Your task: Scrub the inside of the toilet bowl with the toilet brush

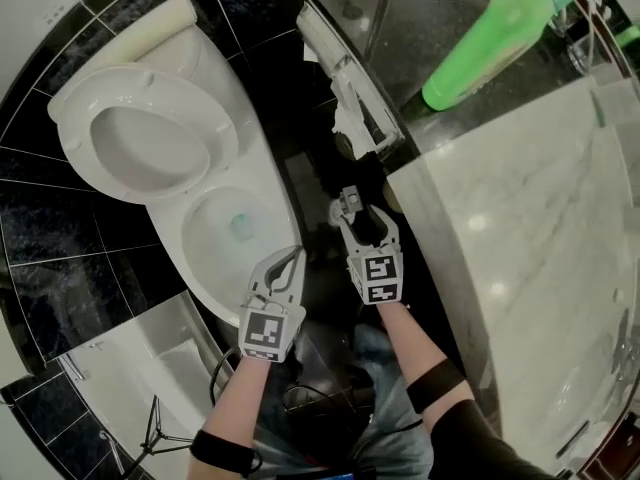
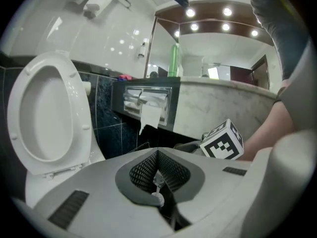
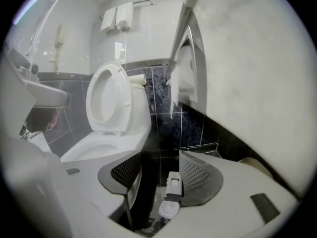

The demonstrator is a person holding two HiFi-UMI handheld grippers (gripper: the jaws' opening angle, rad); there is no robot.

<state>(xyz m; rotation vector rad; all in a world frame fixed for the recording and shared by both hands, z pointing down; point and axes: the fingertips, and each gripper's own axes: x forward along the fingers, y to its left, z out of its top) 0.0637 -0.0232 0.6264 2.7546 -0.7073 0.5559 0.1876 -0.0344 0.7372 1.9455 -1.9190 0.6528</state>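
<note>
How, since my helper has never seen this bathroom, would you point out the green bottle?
Start at the white toilet and look to the pale marble vanity beside it. At the vanity's far end, in front of the mirror, stands a tall plastic bottle. It is the only bright green thing there; everything around it is white, black or grey.

Head cam steeply down — gripper cams low, prob. both facing toilet (image 1: 195, 173).

One toilet (image 1: 205, 243), one green bottle (image 1: 490, 38).
</note>
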